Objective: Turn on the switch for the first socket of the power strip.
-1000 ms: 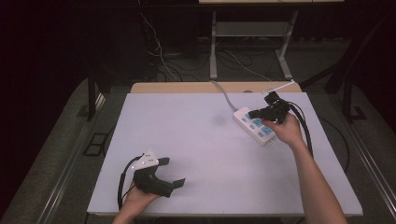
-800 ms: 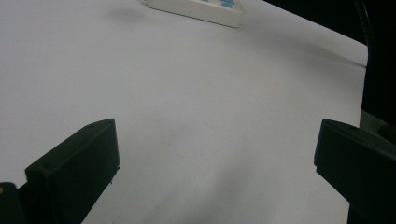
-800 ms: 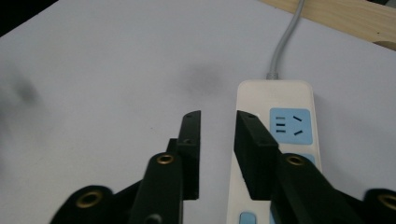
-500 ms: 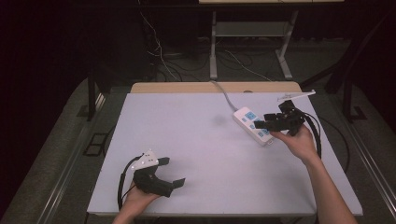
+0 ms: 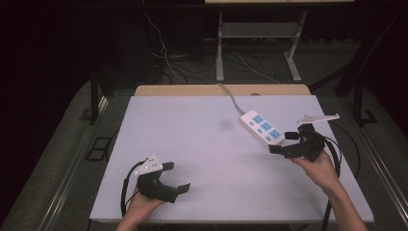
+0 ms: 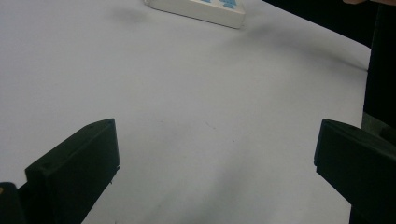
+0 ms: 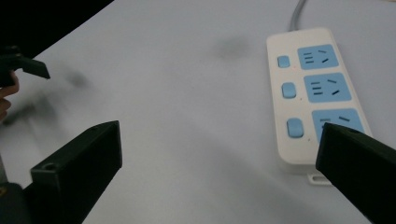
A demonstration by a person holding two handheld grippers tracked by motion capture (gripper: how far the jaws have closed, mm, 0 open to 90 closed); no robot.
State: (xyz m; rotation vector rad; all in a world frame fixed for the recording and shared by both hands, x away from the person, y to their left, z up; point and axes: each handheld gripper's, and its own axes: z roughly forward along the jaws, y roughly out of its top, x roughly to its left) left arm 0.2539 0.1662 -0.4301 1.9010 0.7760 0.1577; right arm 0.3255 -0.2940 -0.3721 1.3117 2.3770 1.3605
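Note:
A white power strip (image 5: 262,127) with three blue sockets and three blue switches lies at the right rear of the white tabletop (image 5: 207,144). Its grey cable (image 5: 231,98) runs off the far edge. My right gripper (image 5: 283,143) is open and empty just off the strip's near right end, with its jaws pointing left. In the right gripper view the strip (image 7: 317,88) lies ahead, its near end by the right-hand jaw of the gripper (image 7: 219,144). My left gripper (image 5: 176,177) rests open and empty near the front left edge. From the left gripper (image 6: 217,140) the strip (image 6: 201,7) is far ahead.
A wooden board (image 5: 221,90) borders the table's far edge. Loose cables (image 5: 163,57) and a metal table frame (image 5: 260,33) stand on the dark floor behind. The other hand's gripper (image 7: 23,65) shows at the left edge of the right gripper view.
My right gripper has drawn back from over the power strip toward the near right, off its end. The left gripper has stayed put.

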